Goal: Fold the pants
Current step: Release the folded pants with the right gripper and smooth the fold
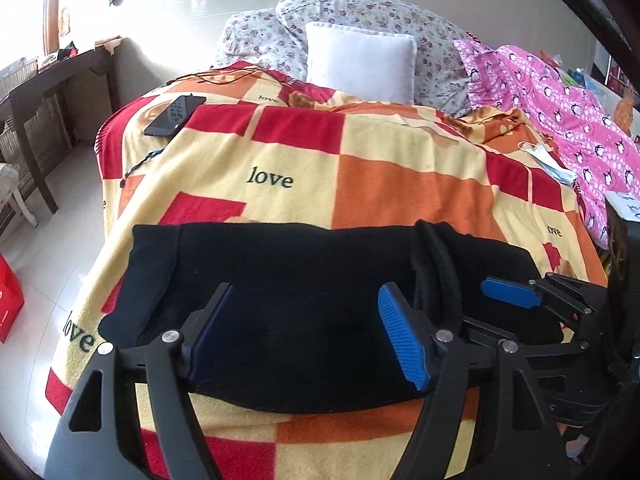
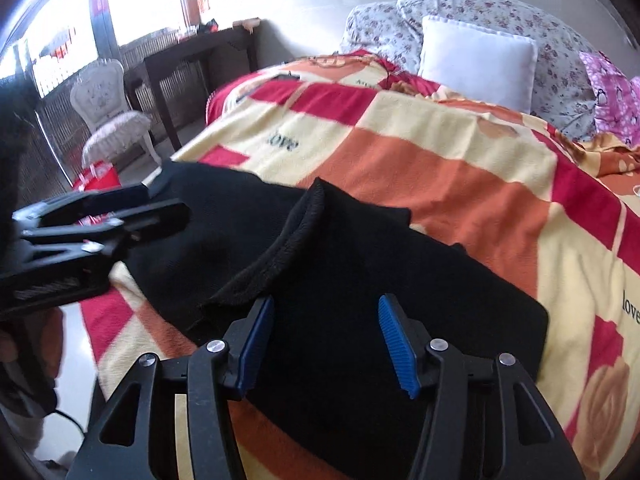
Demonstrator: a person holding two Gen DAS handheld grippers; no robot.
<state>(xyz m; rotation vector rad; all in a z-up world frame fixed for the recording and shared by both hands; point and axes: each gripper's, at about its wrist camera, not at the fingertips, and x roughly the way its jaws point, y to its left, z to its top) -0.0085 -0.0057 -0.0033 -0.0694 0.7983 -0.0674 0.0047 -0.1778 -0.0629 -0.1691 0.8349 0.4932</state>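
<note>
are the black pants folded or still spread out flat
Folded: the black pants lie as a compact layered rectangle on the blanket, with the waistband doubled over on top.

Two claw-mounted fisheye cameras, close above the bed's near edge.
Both tilt down toward the headboard end; they share the folded black knit pants (image 1: 304, 280) and checked red-orange-yellow fleece blanket (image 2: 440, 184).

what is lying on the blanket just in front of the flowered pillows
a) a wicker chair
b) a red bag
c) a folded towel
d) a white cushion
d, a plain white cushion rests on the checked blanket, leaning against the flowered pillows at the head of the bed.
</note>
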